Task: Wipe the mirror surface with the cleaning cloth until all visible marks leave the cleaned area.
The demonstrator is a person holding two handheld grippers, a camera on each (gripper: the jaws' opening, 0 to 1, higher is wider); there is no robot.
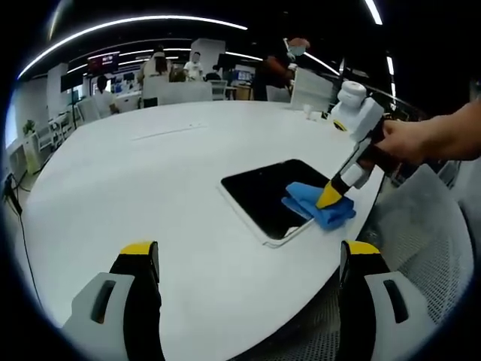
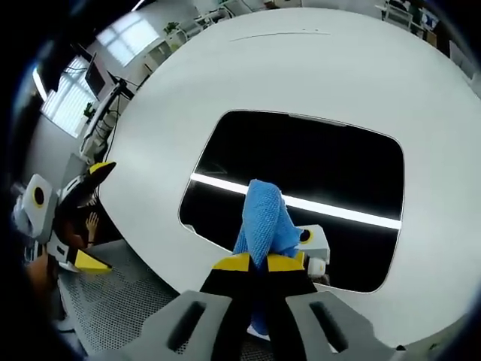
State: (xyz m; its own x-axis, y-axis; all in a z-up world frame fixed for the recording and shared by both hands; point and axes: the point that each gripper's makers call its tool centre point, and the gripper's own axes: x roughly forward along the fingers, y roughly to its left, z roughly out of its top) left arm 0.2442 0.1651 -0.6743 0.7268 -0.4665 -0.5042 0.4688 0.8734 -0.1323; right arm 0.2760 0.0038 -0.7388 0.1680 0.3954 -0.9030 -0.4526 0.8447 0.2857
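Where the white table (image 1: 150,158) curves toward its near rim, the mirror (image 1: 264,197) lies flat, a dark rounded rectangle in a thin pale frame, one corner close to the table edge. In the right gripper view the mirror (image 2: 316,162) reflects a bright ceiling strip as a slanted white line across the glass.

Blue cleaning cloth (image 1: 319,204) sits bunched on the mirror's corner nearest the table edge, touching the glass. In the right gripper view the cloth (image 2: 263,222) rises as a folded ridge from between the jaws.

Right gripper (image 2: 261,262): yellow-tipped jaws closed tight together, the cloth pinched between them and pressed down on the mirror. Seen from the left gripper view, the right gripper (image 1: 331,197) comes in from the right, tilted down, yellow tip buried in the cloth, held by a hand (image 1: 402,141).

Left gripper (image 1: 252,259): jaws spread wide, nothing between them, held above the bare table near its rim, well apart from the mirror. In the right gripper view the left gripper (image 2: 86,218) shows beyond the table edge, at the left.

White mesh chair (image 1: 425,233) just off the table edge beside the mirror. Far side of the room: desks, screens and several people (image 1: 194,69), small and blurred.
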